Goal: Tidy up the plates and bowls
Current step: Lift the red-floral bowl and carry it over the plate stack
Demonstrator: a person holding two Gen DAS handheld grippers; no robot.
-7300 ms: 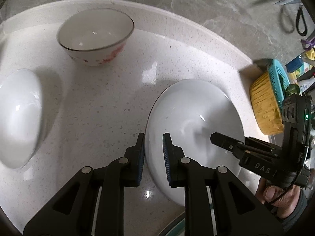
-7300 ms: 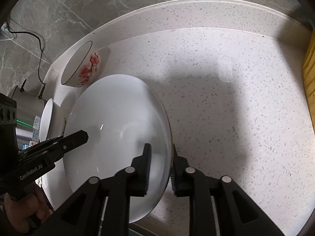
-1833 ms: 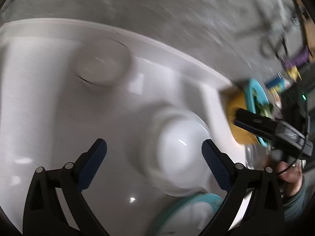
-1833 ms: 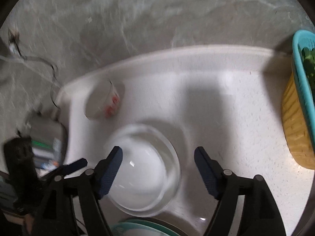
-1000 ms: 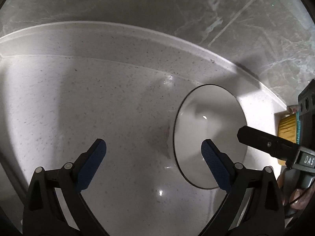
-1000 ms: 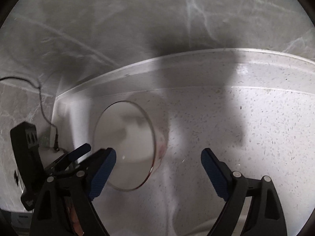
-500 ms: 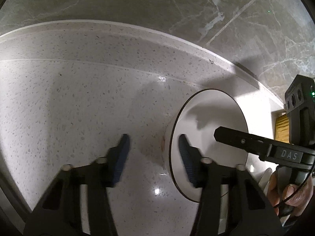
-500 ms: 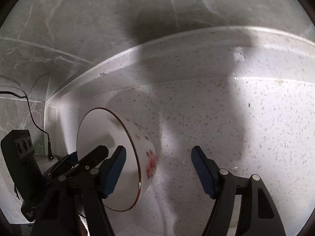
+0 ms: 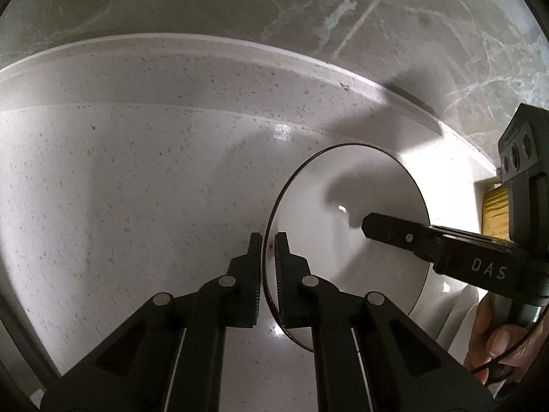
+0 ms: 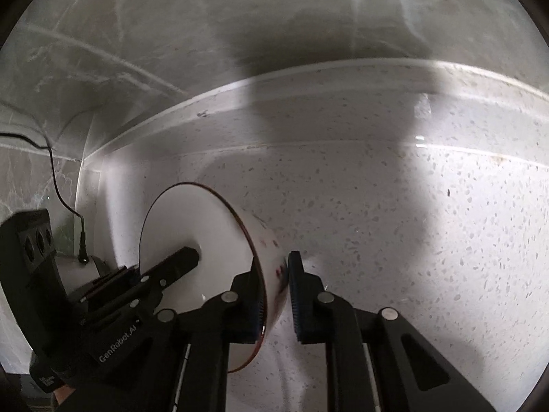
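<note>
A white bowl (image 9: 360, 206) with a dark rim and red flowers on its outside stands on the speckled counter (image 9: 137, 171). My left gripper (image 9: 268, 240) is shut on the bowl's near left rim, one pad inside and one outside. In the right wrist view the same bowl (image 10: 192, 219) sits low and left. My right gripper (image 10: 274, 264) straddles its opposite rim. Its jaws are closing, and the pads press the wall from both sides. Each view shows the other gripper's fingers (image 9: 394, 230) (image 10: 178, 257) reaching into the bowl.
A raised counter lip and a grey marble wall (image 9: 240, 0) stand just behind the bowl. A yellow basket (image 9: 494, 209) is at the right edge. A black cable (image 10: 58, 189) runs down to a metal appliance (image 10: 79, 271) at the left. A hand (image 9: 497, 340) holds the right gripper.
Both grippers went from wide open to closed on opposite sides of the bowl's rim. The left one shifted slightly toward the bowl.
</note>
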